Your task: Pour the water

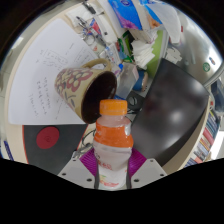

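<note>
My gripper [111,168] was clamped on a clear plastic bottle [112,142] with an orange cap, both purple pads [88,160] pressing its sides. I held the bottle upright, its cap just below the rim of a patterned paper cup [83,88] that was tilted toward it. Beyond lay a white paper sheet [50,60] and a dark laptop [178,105] on a cluttered desk.

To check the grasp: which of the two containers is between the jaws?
The bottle with the orange cap; the patterned paper cup lies tilted beyond it, mouth facing the bottle.
</note>
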A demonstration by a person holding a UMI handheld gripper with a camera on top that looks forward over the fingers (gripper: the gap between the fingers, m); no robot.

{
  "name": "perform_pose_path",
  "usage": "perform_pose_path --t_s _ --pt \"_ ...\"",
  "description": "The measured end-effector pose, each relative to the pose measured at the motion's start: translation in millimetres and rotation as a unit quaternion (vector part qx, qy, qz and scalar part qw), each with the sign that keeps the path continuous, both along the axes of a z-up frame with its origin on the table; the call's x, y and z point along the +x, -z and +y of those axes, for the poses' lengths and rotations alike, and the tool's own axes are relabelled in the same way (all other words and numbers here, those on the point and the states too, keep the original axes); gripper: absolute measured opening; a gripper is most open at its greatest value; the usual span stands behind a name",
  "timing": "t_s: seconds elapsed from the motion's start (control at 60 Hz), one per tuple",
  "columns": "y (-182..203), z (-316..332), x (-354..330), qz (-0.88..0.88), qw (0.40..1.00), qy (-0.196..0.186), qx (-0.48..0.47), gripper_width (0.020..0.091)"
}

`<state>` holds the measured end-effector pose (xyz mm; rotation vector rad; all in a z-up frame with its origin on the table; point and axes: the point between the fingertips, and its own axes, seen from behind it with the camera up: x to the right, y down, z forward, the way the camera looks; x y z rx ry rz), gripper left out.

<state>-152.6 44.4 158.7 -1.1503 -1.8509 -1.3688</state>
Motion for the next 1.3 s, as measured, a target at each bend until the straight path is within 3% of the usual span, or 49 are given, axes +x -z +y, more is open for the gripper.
perform_pose_path --t_s 0.167,0.3,0.517,0.617,0.717,1.017,1.3 --pt "-11.7 -16.8 -9.4 0.123 0.992 0.018 -0.022 0.0363" --pt "-36.3 -36.7 -5.8 0.313 0.947 0.062 -0.034 0.0363" --pt "-46.1 -42.0 39.8 0.59 0.793 0.148 -0.047 0.0361" --pt "-27.7 -37.9 64.8 0.692 0.695 0.19 -0.053 0.0361" --pt "-4.3 -32.1 78.8 0.765 0.606 0.209 -0.058 0.0361" --pt "63.8 -21.6 63.2 0.814 0.541 0.196 -0.079 0.036" --pt "77.3 -23.3 64.5 0.829 0.529 0.179 -0.037 0.0403"
